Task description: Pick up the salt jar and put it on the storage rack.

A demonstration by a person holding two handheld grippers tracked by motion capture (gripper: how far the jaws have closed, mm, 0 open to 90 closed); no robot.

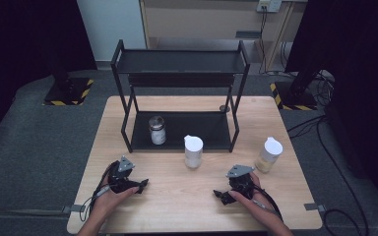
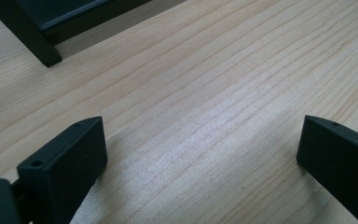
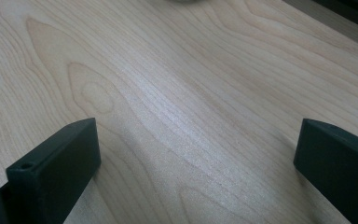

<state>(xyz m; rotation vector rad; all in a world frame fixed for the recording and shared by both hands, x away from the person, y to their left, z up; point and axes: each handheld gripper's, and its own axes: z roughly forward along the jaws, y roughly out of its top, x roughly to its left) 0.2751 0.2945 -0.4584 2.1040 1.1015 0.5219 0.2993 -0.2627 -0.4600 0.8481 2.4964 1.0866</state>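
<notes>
Wood: your table point(image 1: 177, 196) is pale, fine-grained timber with long flowing grain lines, matt with a soft sheen between both sets of tongs.
Left tongs: your left gripper point(image 2: 200, 154) rests low on the table, its blocky matt-black jaws spread wide with bare wood between them.
Right tongs: your right gripper point(image 3: 196, 154) rests the same way, jaws wide apart, gripping nothing.
Nearest thing: a tall white bottle point(image 1: 193, 152) with a round white cap, smooth and cylindrical, stands upright beyond and between your two grippers, apart from both.
Second bottle: a beige-bodied bottle point(image 1: 268, 155) with a white cap stands upright just beyond your right gripper, near it but not touching.
Rack: a black metal shelf point(image 1: 179, 88), two flat tiers on thin square legs, stands beyond your grippers; one foot shows at the top left of your left gripper view.
Jar: a small clear glass jar point(image 1: 157, 130) with a metal lid and white contents sits on the lower tier, well beyond your left gripper.
</notes>
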